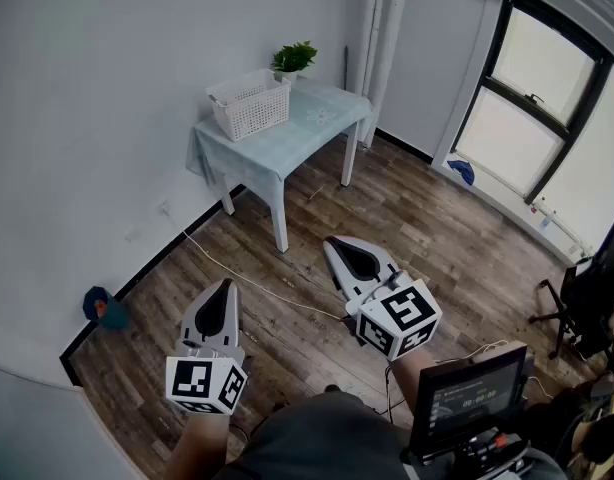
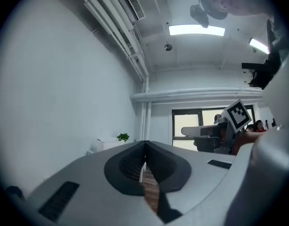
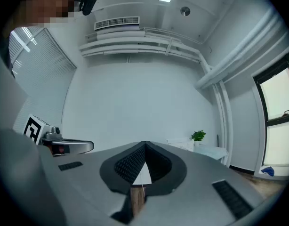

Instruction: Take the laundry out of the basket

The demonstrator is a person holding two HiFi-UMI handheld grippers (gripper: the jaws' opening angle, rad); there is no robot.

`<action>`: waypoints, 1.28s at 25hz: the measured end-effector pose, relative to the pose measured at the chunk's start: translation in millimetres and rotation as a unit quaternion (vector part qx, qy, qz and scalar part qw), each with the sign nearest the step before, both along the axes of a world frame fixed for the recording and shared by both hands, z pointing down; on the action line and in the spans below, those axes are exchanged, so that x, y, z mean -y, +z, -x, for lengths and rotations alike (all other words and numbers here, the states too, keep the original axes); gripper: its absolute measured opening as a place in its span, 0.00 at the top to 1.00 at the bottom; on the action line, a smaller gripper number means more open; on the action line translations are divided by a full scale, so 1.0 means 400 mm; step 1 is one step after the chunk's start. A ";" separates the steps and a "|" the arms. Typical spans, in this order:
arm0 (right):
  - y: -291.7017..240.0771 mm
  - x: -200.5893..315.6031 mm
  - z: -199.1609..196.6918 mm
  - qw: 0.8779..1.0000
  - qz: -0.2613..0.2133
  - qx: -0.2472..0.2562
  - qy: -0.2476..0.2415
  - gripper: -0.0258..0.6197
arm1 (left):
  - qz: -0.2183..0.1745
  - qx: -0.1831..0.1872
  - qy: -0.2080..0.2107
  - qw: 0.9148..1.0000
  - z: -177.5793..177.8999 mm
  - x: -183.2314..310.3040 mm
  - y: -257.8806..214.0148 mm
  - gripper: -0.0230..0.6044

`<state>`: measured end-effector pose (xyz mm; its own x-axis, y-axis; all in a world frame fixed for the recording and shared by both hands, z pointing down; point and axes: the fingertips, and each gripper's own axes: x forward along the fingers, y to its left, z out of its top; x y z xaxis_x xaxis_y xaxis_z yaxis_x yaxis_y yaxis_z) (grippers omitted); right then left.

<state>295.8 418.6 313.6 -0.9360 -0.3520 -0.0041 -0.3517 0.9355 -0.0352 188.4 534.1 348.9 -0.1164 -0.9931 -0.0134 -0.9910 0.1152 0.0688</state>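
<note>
Ahead, a white lattice-walled basket (image 1: 252,114) sits on a cloth-draped table (image 1: 312,128).

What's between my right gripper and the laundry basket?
In the head view, only wood floor and a stretch of the cloth-covered table separate the right gripper from the basket.

The left gripper (image 1: 225,286) and right gripper (image 1: 332,243) look alike: a smooth pale grey shell narrowing to a point, black ribbed fingers (image 1: 215,313) set in a dark teardrop hollow, and a black slotted strip (image 2: 60,200) on each flank. Each carries a white cube (image 1: 205,384) with black square markers at its near end. The person wears a dark grey garment (image 1: 327,433).
</note>
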 end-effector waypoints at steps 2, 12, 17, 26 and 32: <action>0.001 0.000 0.005 1.000 0.001 -0.002 0.001 0.94 | 0.002 -0.001 -0.007 1.000 0.015 -0.002 -0.011 0.95; -0.005 -0.012 0.033 1.000 0.009 0.008 -0.005 0.94 | -0.004 0.000 -0.017 1.000 0.054 -0.021 -0.025 0.95; -0.004 -0.038 0.052 1.000 0.010 0.004 -0.006 0.94 | -0.003 -0.007 -0.014 1.000 0.068 -0.039 -0.011 0.95; 0.006 -0.088 0.075 1.000 0.010 -0.004 0.008 0.94 | -0.008 -0.010 0.005 1.000 0.090 -0.071 -0.003 0.95; 0.029 -0.123 0.082 1.000 0.013 -0.009 0.018 0.94 | -0.008 -0.020 0.011 1.000 0.116 -0.104 0.022 0.95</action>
